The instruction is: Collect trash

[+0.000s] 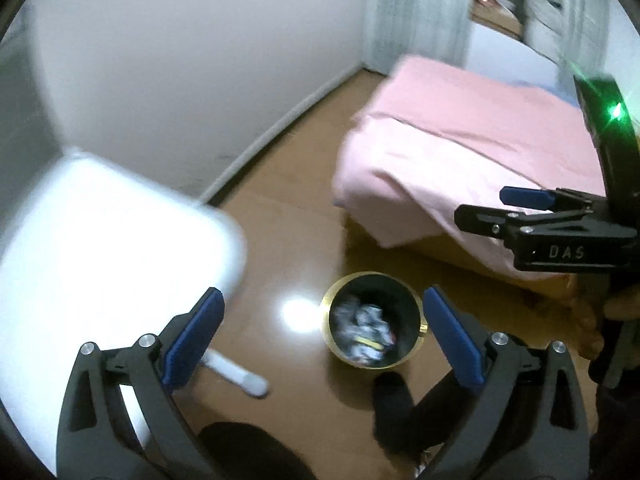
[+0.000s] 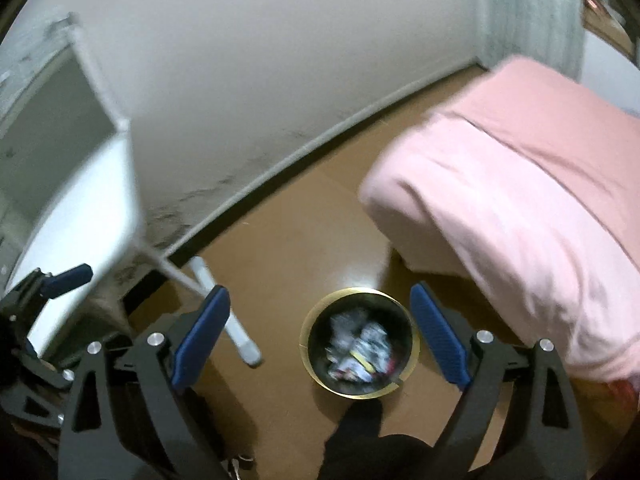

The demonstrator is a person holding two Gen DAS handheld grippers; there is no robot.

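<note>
Brass-rimmed and black inside, the bin (image 1: 374, 320) stands on the brown floor (image 1: 280, 240) and serves as the landmark in the left wrist view. Crumpled trash (image 1: 362, 330) fills its bottom, blurred, with 1 yellow strip among the pale pieces. The left gripper (image 1: 320, 340) hangs above the bin with its 2 blue-padded fingers (image 1: 194, 336) spread wide and nothing between them; the bin shows in the gap, nearer the right-hand pad. Left of the bin is a white surface (image 1: 112, 248), glaring under the light, with a white leg (image 1: 240, 374) reaching the floor. Behind and to the right of the bin lies a bed (image 1: 460, 152) under a pink cover. Right of the bin, higher in the view, the right gripper (image 1: 480, 210) comes in sideways; from here I cannot tell how its fingers stand. A dark-socked foot (image 1: 390, 400) rests on the floor just in front of the bin.

In the right wrist view the bin (image 2: 360, 350) again sits between the pads, with the trash (image 2: 358, 350) inside. The right gripper (image 2: 320, 338) has its 2 fingers (image 2: 202, 336) spread apart and empty. Left of the bin stand the surface (image 2: 80, 200) and its leg (image 2: 224, 312); the left gripper (image 2: 48, 284) shows beyond them at the edge. The bed (image 2: 520, 200) lies right of the bin, and the foot (image 2: 360, 420) touches its near rim.
</note>
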